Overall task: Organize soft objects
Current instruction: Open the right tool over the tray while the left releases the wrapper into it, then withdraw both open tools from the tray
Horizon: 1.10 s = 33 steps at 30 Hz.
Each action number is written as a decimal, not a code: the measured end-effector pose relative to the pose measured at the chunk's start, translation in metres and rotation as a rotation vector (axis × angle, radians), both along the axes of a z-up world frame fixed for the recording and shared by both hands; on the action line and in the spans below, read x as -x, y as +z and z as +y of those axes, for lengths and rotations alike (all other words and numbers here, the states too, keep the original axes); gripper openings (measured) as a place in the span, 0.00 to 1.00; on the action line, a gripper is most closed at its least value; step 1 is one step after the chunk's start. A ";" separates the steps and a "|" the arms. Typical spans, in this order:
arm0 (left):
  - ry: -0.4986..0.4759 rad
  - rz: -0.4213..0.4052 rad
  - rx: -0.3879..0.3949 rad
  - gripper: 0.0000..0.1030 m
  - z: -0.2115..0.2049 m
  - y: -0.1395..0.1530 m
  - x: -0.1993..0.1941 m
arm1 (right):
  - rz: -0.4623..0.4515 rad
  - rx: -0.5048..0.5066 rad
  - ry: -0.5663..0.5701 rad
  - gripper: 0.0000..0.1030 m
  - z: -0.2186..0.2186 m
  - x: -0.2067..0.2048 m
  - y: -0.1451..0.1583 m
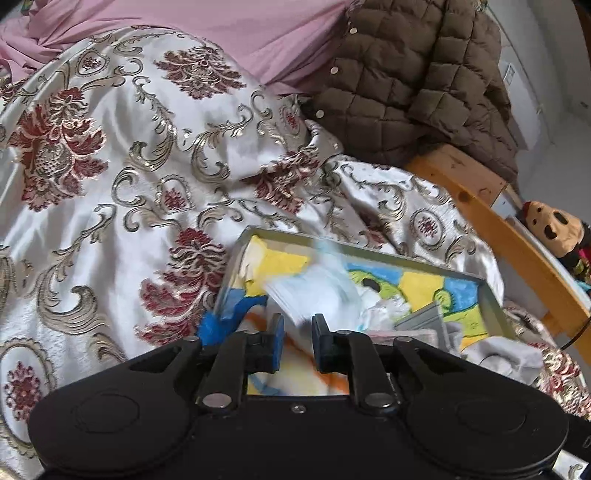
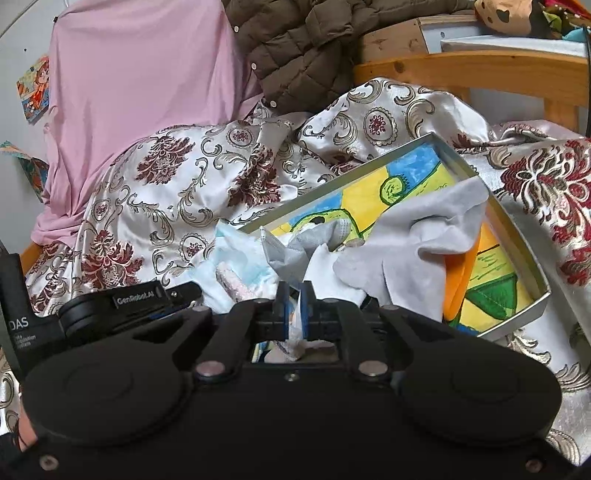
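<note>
A shallow grey box lined with a bright drawing lies on the bedspread. My left gripper hovers at its near edge, open, with nothing pressed between the pads. A white and pale blue face mask, blurred, is just ahead of those fingertips over the box. In the right wrist view my right gripper is shut on a bit of white cloth at the near corner of the box. A grey cloth drapes over the box's rim. The left tool's black housing sits close on the left.
A gold and red patterned bedspread covers the bed in heaps. A brown quilted jacket and a pink sheet lie behind. A wooden bed frame and a plush toy are at the right.
</note>
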<state>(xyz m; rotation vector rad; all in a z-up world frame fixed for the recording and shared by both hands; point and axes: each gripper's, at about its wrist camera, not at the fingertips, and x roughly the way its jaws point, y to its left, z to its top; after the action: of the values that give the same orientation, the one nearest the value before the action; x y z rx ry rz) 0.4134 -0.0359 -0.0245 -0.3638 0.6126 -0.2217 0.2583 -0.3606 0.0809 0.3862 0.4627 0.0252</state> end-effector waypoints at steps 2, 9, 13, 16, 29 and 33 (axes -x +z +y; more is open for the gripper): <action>0.002 0.005 -0.013 0.31 0.001 0.000 0.003 | -0.004 0.002 0.000 0.12 0.001 0.000 0.002; 0.014 -0.013 -0.026 0.49 0.005 0.009 0.022 | -0.039 0.034 0.006 0.25 0.003 0.013 0.016; 0.020 -0.047 -0.029 0.60 0.007 0.023 0.038 | -0.071 0.029 0.004 0.37 0.000 0.025 0.027; 0.024 -0.078 -0.026 0.70 0.010 0.037 0.053 | -0.097 0.025 0.001 0.46 -0.002 0.037 0.036; 0.053 -0.195 -0.014 0.99 0.020 0.092 0.140 | -0.241 0.035 -0.007 0.87 -0.010 0.117 0.081; 0.070 -0.238 -0.016 0.99 0.022 0.106 0.174 | -0.282 0.046 -0.016 0.97 -0.011 0.151 0.089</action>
<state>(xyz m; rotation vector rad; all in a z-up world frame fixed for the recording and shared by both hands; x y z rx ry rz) 0.2395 -0.0142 0.0817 -0.3370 0.3662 -0.1895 0.1073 -0.3718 0.1700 0.3352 0.1810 0.0528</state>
